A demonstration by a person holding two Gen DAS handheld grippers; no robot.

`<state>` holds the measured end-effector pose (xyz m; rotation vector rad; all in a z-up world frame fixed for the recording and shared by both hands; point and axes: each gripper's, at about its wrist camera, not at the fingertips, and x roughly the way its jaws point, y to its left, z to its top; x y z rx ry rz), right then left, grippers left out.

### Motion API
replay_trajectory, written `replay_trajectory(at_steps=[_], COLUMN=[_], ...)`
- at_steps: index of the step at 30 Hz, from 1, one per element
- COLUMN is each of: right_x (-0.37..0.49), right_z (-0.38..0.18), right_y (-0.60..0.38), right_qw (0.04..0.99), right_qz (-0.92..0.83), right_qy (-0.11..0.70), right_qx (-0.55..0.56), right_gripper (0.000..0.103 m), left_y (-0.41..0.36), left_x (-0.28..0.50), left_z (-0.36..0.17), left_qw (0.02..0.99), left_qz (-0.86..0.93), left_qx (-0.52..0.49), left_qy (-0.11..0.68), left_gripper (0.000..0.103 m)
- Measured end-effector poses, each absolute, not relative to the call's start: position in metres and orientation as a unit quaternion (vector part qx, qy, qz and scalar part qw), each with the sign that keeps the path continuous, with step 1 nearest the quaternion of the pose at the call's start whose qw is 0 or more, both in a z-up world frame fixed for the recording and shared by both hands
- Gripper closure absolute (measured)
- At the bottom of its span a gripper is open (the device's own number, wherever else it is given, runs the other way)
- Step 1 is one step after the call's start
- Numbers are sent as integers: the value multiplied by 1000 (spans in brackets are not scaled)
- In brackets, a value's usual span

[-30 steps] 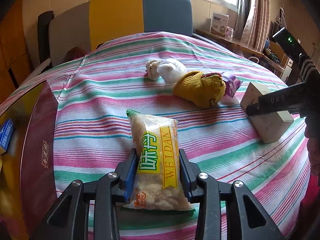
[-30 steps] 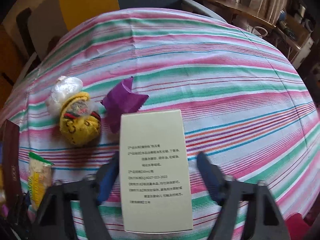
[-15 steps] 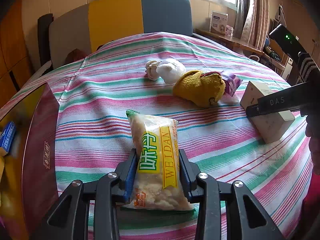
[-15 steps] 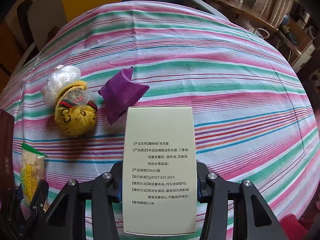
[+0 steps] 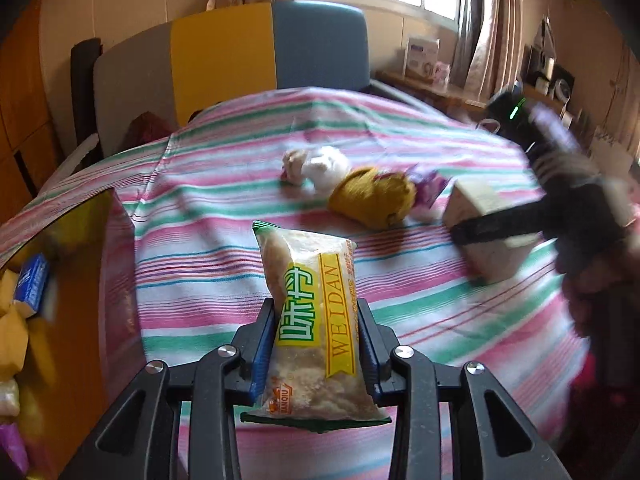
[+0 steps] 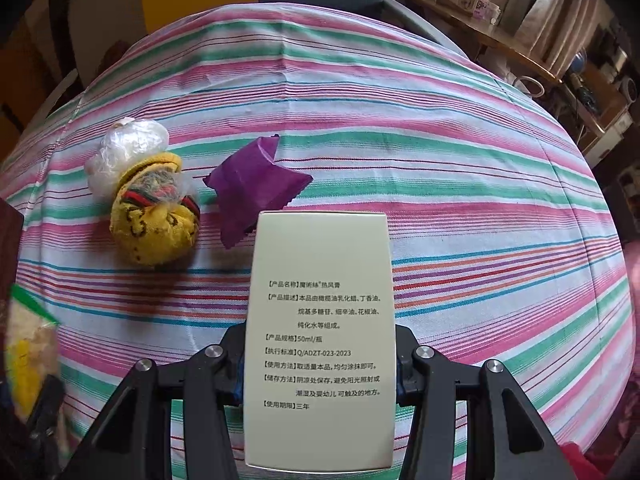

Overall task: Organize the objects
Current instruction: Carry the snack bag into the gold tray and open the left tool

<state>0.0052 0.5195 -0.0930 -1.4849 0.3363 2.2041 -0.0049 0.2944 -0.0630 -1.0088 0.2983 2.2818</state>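
Holding: I have two things gripped at once, one in each tool, above the pink, green and white striped tablecloth (image 6: pixel 400 92).
Left gripper (image 5: pixel 318 344): its jaws are closing, blue pads pressed on both sides of the clear plastic snack packet with the yellow and green label (image 5: pixel 312 320), which I see raised off the cloth.
Right gripper (image 6: pixel 320 364): clamped on the tall cream cardboard box with black printed text (image 6: pixel 320 320), one jaw on each long side, the printed face turned to my camera.
Landmark: the yellow knitted sock ball with red and green stripes (image 6: pixel 154 216) lies on the cloth.
White crinkled plastic bundle (image 6: pixel 124 152): touching the sock ball on its far side.
Purple foil sachet (image 6: pixel 252 184): just beside the sock ball on the right in the right wrist view, apart from it, and just beyond the top edge of the box.
Snack packet from the sock ball: nearer to me and to the left in the left wrist view.
Dark red open box with a yellow inside (image 5: pixel 116 264): well to the left of the sock ball, at the cloth's edge; a small blue carton (image 5: pixel 34 284) lies in it.
Blur: the right tool and its box are smeared in the left wrist view.
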Motion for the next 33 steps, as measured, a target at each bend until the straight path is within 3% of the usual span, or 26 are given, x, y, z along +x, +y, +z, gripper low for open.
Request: replay_trajectory(at_steps=[11,23,33], right_x=[8,5,2], right_z=[-93,-97,-98], right_y=[511,515,511], right_qw=[226,224,217], right_qz=[806,807,808], right_qy=[91,77,70], right_qx=[-539,-540,-543], right_gripper=[52,52,52], left_y=[214,90,109], left_x=[-6,-103,-170], left_z=[-14,-32,-62], left_qw=[306,196,171], left_qz=[870,861,853], left_qx=[-384,-465,-493], left_qy=[48,-63,-24], left_gripper=[66,66,66])
